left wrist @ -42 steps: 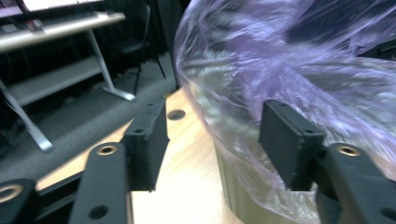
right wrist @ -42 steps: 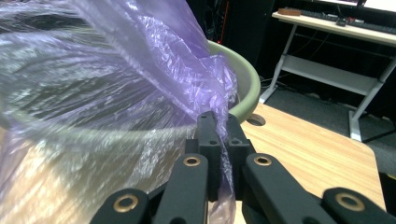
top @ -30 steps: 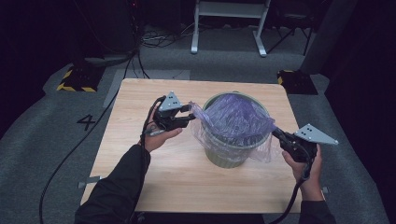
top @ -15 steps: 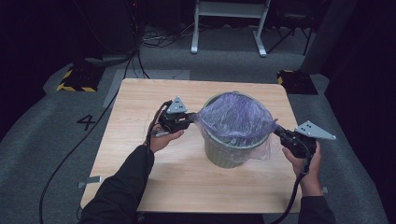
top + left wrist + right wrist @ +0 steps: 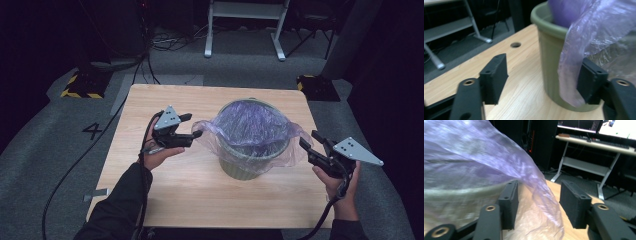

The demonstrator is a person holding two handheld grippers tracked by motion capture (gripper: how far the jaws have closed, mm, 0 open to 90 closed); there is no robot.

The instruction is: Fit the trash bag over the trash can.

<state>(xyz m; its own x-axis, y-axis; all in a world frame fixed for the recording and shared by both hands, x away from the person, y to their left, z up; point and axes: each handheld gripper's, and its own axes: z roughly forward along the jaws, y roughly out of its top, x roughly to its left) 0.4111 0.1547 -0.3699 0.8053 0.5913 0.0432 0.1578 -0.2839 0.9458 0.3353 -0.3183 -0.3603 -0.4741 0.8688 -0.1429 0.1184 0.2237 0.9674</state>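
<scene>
A green bin (image 5: 248,165) stands right of the middle of the wooden table (image 5: 150,200), lined with a thin purple bag (image 5: 250,125) whose loose edge hangs over the rim on both sides. My left gripper (image 5: 194,126) is just left of the bin. Its jaws have just been opening, and in the left gripper view (image 5: 544,67) the bag's edge (image 5: 571,75) drapes against the right jaw, unpinched. My right gripper (image 5: 309,139) is at the bin's right. Its jaws have also just been opening, and the film (image 5: 541,202) hangs loose between them (image 5: 540,187).
A small round hole (image 5: 515,45) is in the tabletop beyond the bin. Behind the table stands a white metal frame (image 5: 245,15). Striped black-and-yellow bases (image 5: 82,85) (image 5: 317,87) sit on the grey floor. A cable (image 5: 75,170) trails left from my left gripper.
Both grippers were shut on the bag's edge, stretching it over the rim. Now both are open and have drawn outward from the bin, and the bag's edges hang slack.
</scene>
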